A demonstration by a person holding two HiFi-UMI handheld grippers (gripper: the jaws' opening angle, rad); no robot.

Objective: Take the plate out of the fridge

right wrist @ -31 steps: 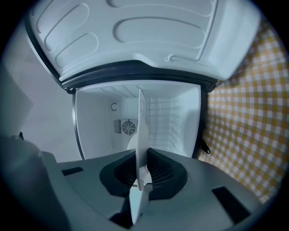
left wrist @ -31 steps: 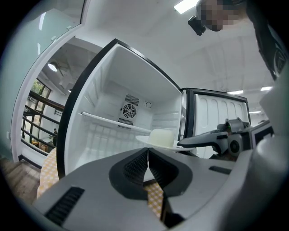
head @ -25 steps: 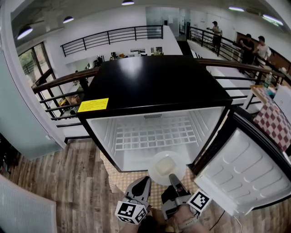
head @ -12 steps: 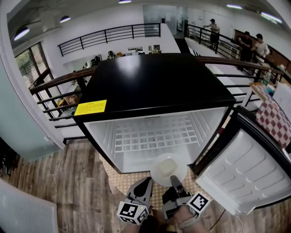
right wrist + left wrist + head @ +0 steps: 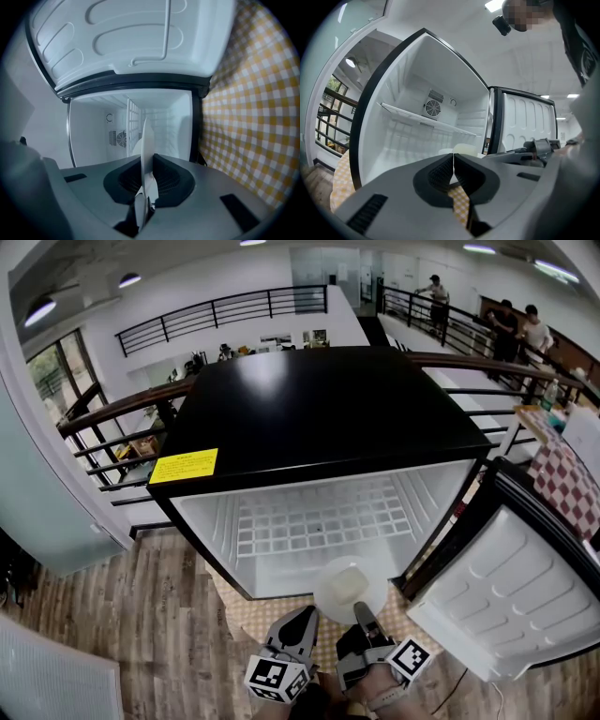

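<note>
From the head view, the fridge (image 5: 319,418) is open, with its door (image 5: 506,601) swung out to the right. The white plate (image 5: 349,589) is at the front edge of the opening. The right gripper (image 5: 362,617) is on its near rim, and the left gripper (image 5: 302,622) is just beside it.

In the left gripper view, the jaws are pressed together with nothing between them.

In the right gripper view, the jaws pinch the plate's rim (the plate shows edge-on).

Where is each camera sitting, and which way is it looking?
Head view: on the person's head, looking steeply down at the open fridge; left gripper and right gripper show at the bottom.
Left gripper view: on the left gripper, facing into the fridge; its shut, empty jaws show.
Right gripper view: on the right gripper, tipped sideways, facing into the fridge; its jaws clamp the plate.
Both gripper views share the fridge's fan vent.
</note>
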